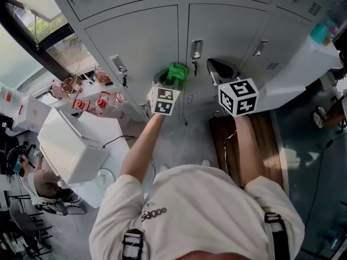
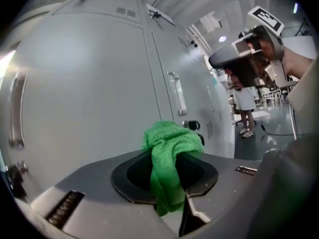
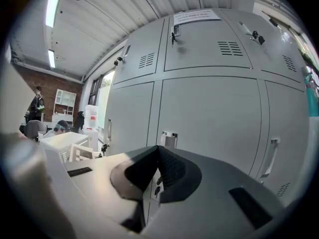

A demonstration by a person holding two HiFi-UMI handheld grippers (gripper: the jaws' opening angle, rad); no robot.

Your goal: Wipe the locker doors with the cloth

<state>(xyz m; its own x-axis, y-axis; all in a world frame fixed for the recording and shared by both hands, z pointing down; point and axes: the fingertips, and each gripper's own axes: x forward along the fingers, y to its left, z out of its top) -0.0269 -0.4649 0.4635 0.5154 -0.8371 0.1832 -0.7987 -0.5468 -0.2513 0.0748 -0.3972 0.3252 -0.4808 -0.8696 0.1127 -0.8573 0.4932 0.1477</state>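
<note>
A bunched green cloth (image 2: 168, 153) sticks out between the jaws of my left gripper (image 2: 167, 176), which is shut on it. In the head view the green cloth (image 1: 177, 72) sits close to the grey locker doors (image 1: 141, 37), near a door handle (image 1: 196, 49); contact with the door cannot be told. My right gripper (image 1: 219, 72) is held up beside it, to the right, a short way off the doors. Its jaws (image 3: 158, 176) are shut with nothing between them. In the left gripper view the right gripper (image 2: 244, 59) shows at upper right.
A white table (image 1: 81, 145) with a box and small red items stands at the left by a window. A wooden bench (image 1: 227, 140) lies under my right arm. Locker handles (image 3: 270, 156) and locks protrude from the doors. People stand in the background.
</note>
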